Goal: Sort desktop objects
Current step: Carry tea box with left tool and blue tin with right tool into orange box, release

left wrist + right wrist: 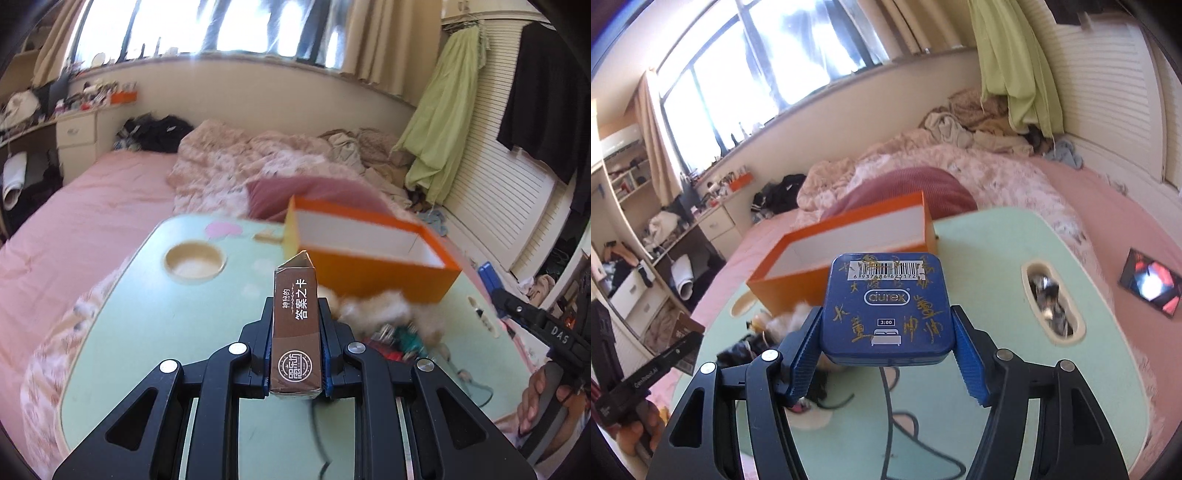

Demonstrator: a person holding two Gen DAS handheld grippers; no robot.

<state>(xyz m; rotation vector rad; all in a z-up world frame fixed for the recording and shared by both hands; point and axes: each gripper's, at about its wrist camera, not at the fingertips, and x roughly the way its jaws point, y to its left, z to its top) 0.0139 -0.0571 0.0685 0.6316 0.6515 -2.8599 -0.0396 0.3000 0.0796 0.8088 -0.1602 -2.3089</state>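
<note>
Here, above the green lap table (147,325), the left gripper (295,332) pinches a brown card box (295,325) before the orange box (384,258), while only the right-wrist view shows the right gripper (886,328) clamping a blue tin (886,306).

Bright window (207,26) glare, fisheye-bent edges, motion-blurred tabletop (147,317).
</note>
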